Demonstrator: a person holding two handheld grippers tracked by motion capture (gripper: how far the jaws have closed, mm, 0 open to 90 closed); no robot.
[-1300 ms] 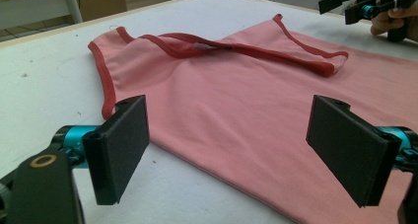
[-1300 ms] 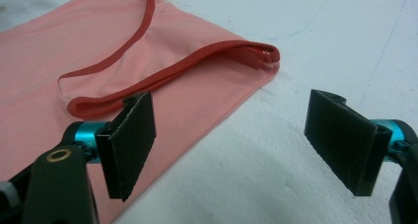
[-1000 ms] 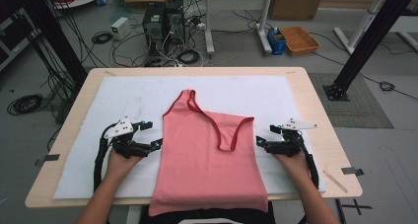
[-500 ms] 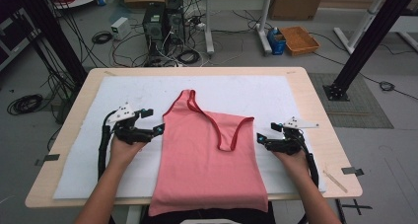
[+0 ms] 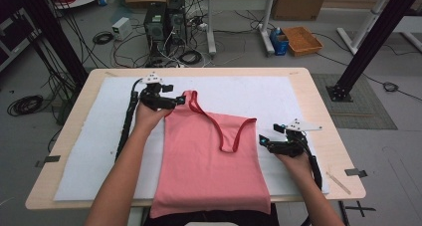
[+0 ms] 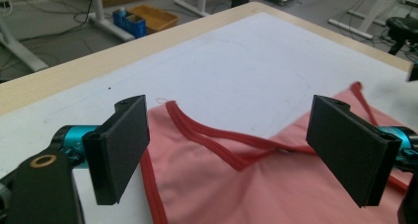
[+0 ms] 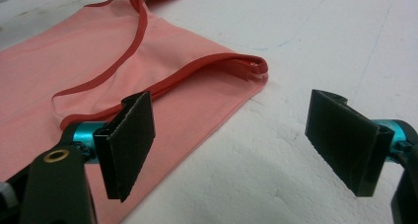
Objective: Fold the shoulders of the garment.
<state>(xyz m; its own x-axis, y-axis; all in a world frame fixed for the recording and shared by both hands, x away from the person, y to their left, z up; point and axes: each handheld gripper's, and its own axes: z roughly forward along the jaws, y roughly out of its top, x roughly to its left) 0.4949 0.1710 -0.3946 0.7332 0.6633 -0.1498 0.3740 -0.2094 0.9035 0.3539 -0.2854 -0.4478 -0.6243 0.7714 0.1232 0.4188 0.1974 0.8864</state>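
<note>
A pink sleeveless top (image 5: 209,166) with red trim lies flat on the white mat (image 5: 89,151), its hem hanging over the table's near edge. My left gripper (image 5: 178,101) is open at the top's far left strap (image 5: 191,97). In the left gripper view the open left gripper (image 6: 230,118) has its jaws on either side of that strap (image 6: 197,130), above the cloth (image 6: 276,189). My right gripper (image 5: 263,140) is open just beside the top's right edge. The right gripper view shows the right gripper (image 7: 231,103) open over the bare mat (image 7: 276,150), with the top's armhole corner (image 7: 254,66) just ahead.
The wooden table (image 5: 318,111) shows beyond the mat on all sides. A thin wooden stick (image 5: 338,182) lies near the right front corner. Computers (image 5: 164,22), cables and an orange crate (image 5: 302,39) sit on the floor behind. Black frame posts (image 5: 368,42) stand at both sides.
My left gripper has moved away from me along the top's left edge to the far strap. The right gripper has stayed beside the right edge, both still open.
</note>
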